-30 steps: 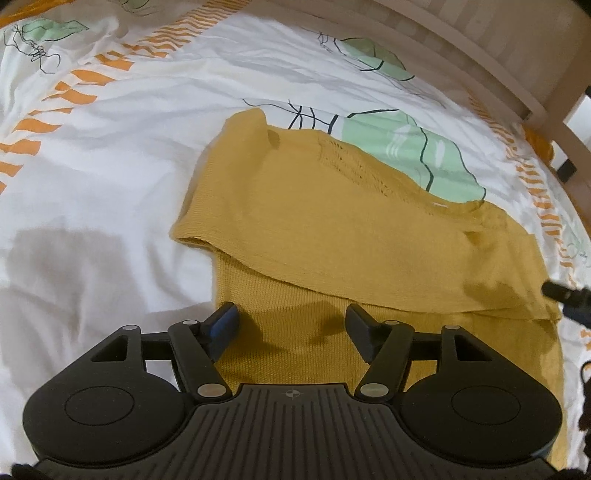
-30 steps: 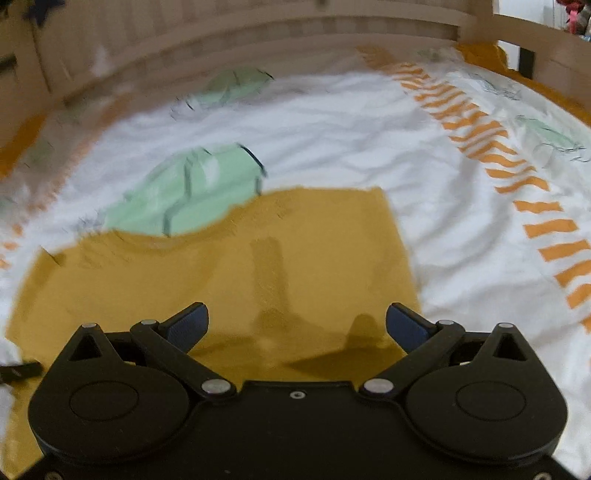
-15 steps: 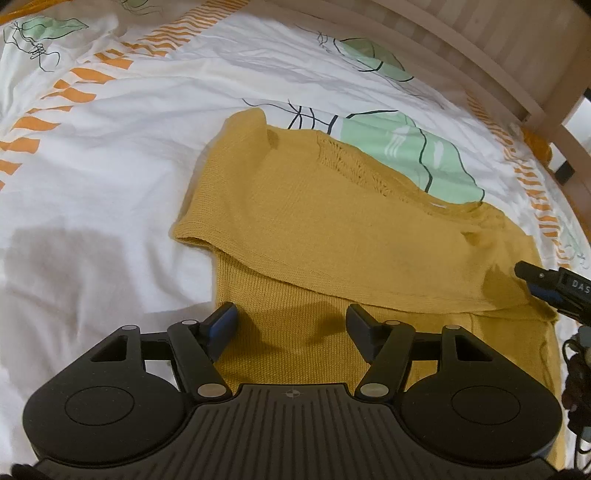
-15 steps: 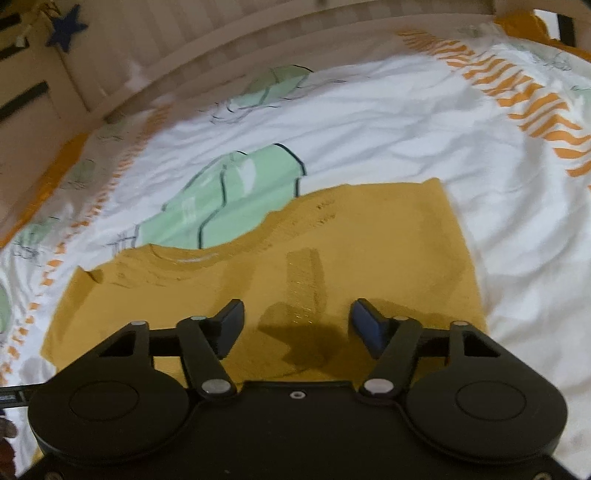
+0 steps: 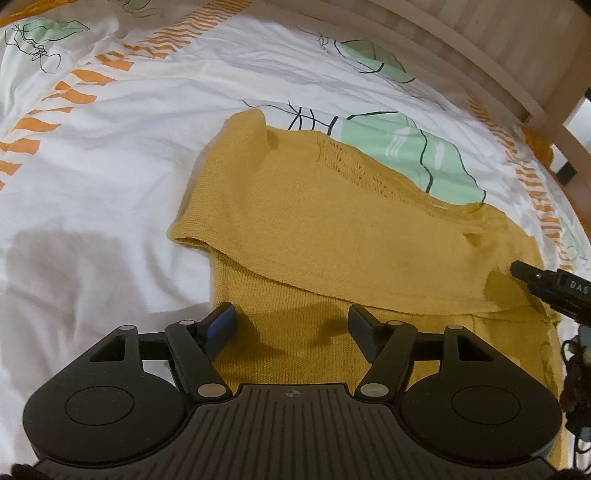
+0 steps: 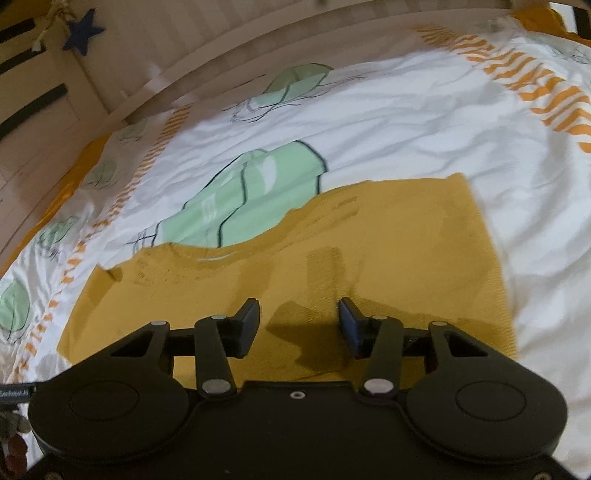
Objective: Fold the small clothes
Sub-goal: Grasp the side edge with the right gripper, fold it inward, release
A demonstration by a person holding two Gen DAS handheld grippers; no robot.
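Observation:
A mustard-yellow knit garment (image 5: 332, 236) lies flat on the bed, its upper layer folded down over a ribbed lower part. My left gripper (image 5: 291, 317) hovers open over that ribbed part near the garment's left edge, with nothing between its fingers. In the right wrist view the same garment (image 6: 388, 251) spreads under my right gripper (image 6: 298, 314). Its jaws are closing but still stand apart, above the cloth with no fabric pinched between the pads. The right gripper's black tip (image 5: 543, 284) shows at the garment's right edge in the left wrist view.
The garment rests on a white bed sheet (image 5: 110, 166) printed with orange stripes and green leaves. A wooden bed rail (image 5: 480, 62) curves round the far side. A dark blue star (image 6: 83, 35) hangs on the wall beyond the rail.
The right gripper's jaws have narrowed a good deal and it has dipped toward the garment. Its tip has come further into the left wrist view. The left gripper has not moved.

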